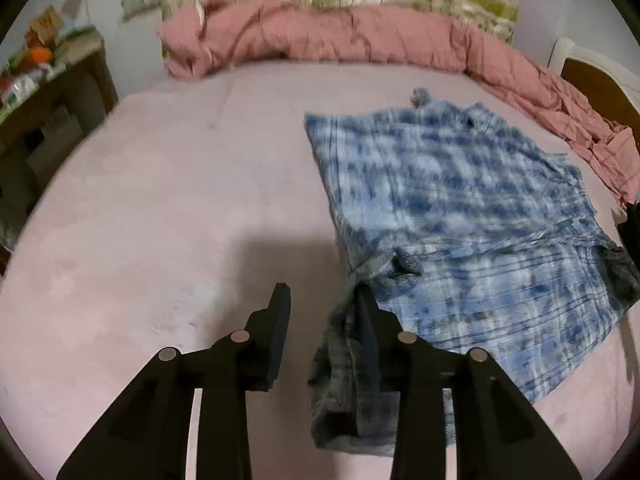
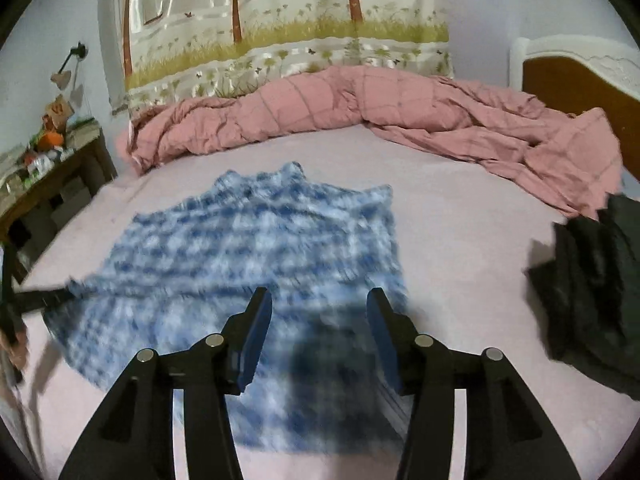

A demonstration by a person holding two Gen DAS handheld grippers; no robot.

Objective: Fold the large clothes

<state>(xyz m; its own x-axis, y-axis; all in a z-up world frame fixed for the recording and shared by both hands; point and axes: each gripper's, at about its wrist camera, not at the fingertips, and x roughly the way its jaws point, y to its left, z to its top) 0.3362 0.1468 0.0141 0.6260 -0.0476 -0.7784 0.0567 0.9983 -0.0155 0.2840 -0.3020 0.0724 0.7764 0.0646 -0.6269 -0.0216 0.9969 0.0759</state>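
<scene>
Under both open tongs: plaid shirt.

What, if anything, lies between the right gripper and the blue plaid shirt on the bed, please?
Nothing visible. The right gripper hangs with open jaws directly over the blue plaid shirt, which is spread on the pink sheet. The dark clothes lie off to the right, clear of it.

Printed curtain behind bed; cluttered side table.
</scene>
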